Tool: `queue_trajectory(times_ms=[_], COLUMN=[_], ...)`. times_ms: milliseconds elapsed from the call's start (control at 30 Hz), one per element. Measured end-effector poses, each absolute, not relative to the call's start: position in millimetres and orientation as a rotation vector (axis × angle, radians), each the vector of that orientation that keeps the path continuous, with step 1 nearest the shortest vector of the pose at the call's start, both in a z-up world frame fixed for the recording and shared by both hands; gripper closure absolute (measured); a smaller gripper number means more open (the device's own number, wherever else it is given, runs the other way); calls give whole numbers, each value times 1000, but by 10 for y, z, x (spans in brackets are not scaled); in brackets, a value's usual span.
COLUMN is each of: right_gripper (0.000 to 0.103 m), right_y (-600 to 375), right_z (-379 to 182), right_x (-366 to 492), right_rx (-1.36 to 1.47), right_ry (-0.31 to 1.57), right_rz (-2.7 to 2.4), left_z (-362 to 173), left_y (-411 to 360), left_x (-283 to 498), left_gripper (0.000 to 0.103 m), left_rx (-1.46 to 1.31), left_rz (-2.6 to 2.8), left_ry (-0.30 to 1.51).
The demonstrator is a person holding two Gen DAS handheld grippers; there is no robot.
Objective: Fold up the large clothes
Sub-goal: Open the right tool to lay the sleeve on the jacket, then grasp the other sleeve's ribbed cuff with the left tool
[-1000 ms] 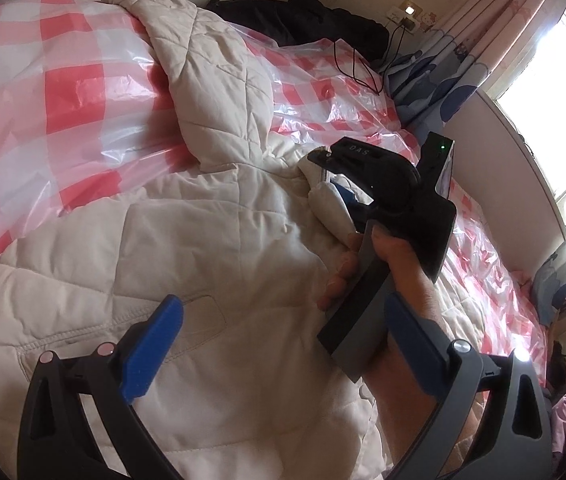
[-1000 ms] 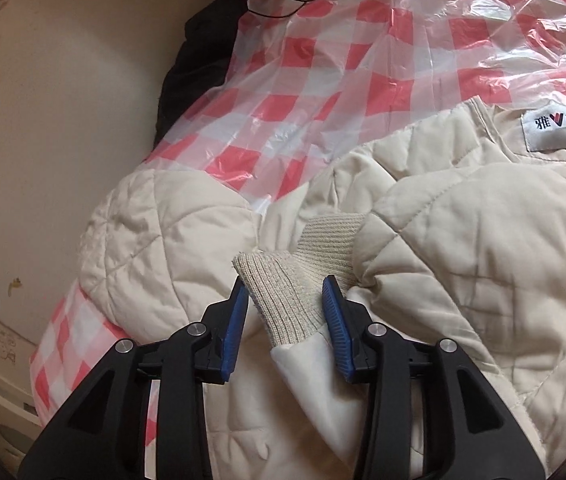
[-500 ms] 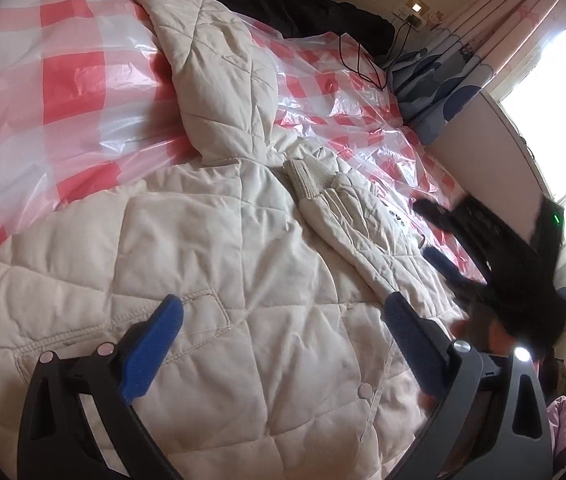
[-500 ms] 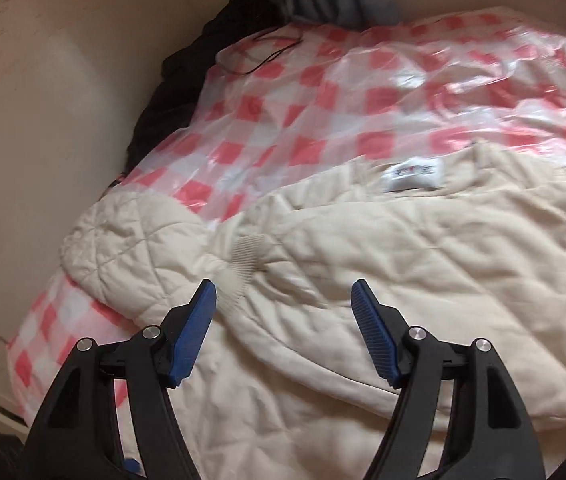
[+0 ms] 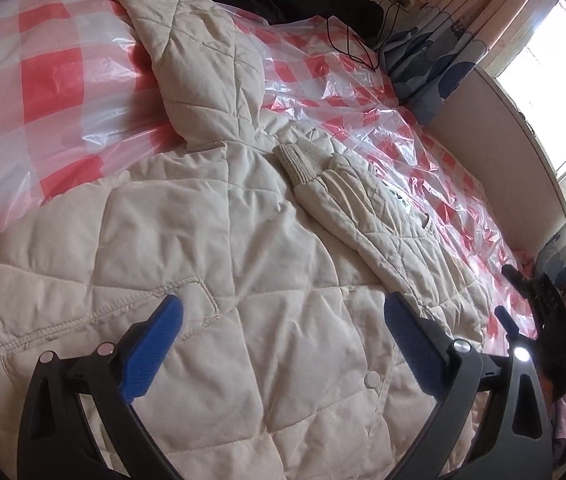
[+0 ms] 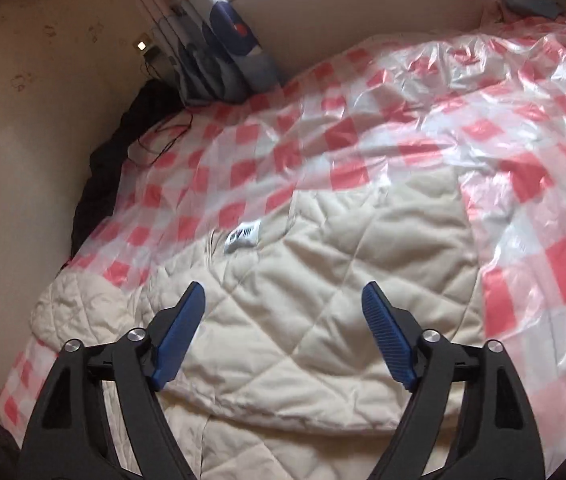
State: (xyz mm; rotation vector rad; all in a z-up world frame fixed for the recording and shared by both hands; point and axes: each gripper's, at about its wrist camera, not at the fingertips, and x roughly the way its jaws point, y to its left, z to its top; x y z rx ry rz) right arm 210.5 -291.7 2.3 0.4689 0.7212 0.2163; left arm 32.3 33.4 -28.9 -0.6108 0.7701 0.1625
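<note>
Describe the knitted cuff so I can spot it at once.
On the red-and-white checked plastic sheet lies a cream quilted jacket. One sleeve is folded across its chest, ending in the ribbed beige knit cuff, the only unquilted patch.

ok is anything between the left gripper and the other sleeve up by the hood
Nothing visible is. The left gripper is open over the jacket, and only bare quilted fabric lies between it and the unfolded sleeve. The folded sleeve's knit cuff lies off to the right of that path.
</note>
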Motion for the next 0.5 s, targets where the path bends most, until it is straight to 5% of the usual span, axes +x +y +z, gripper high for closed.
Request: queue_trajectory(times_ms=[167,367,400,500], right_gripper=[16,15,9,10], right_y=[-3153,-2834,-2698,-2348], right_z=[-759,-208,-197,-635], right_x=[2719,1892,1749,1742], right_rx=[489,389,318,136], right_ry=[1012,760,765,1027], right_rz=[92,149,139,144], left_z=[-280,-278,-263,-202], left_y=[300,333,330,317], left_x=[334,336,334,316], left_gripper=[7,7,7,7], left_rx=[-593,-604,-599,-590], left_rz=[153,151,153,136], left_ry=[771,774,767,746])
